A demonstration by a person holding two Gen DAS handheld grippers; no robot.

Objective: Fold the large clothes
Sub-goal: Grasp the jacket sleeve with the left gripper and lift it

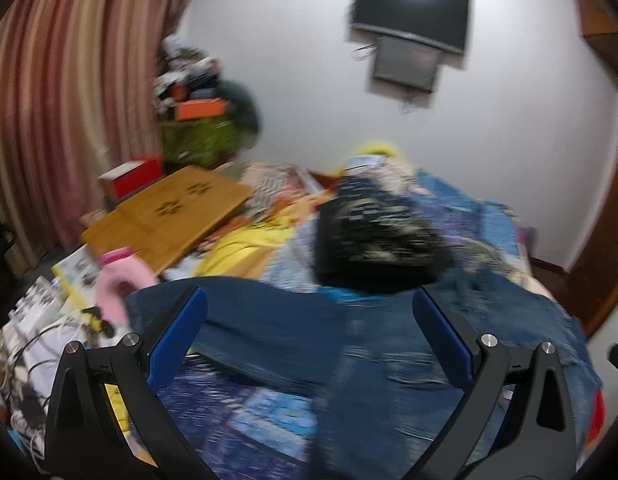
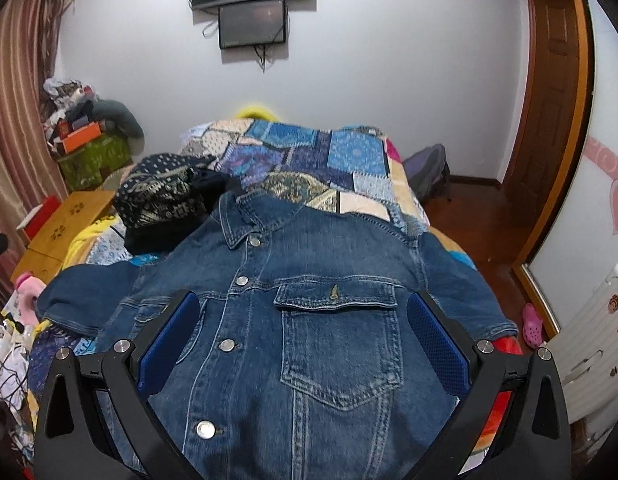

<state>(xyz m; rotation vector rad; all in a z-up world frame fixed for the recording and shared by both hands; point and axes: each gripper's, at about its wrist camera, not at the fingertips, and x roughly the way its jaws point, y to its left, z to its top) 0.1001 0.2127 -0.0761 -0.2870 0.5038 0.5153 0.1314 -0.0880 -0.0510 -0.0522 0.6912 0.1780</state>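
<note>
A blue denim jacket [image 2: 309, 304] lies front up and spread flat on the patchwork bedspread [image 2: 309, 152], collar toward the far wall, sleeves out to both sides. My right gripper [image 2: 303, 300] is open and empty, hovering over the jacket's chest pocket. My left gripper [image 1: 309, 296] is open and empty above the jacket's left sleeve [image 1: 269, 320]; this view is blurred by motion.
A dark patterned garment [image 2: 165, 196] is heaped on the bed left of the collar. A wooden lap table [image 1: 169, 212] and a pink object [image 1: 117, 284] lie at the bed's left side. A wooden door [image 2: 549, 120] and white chair [image 2: 589, 340] stand on the right.
</note>
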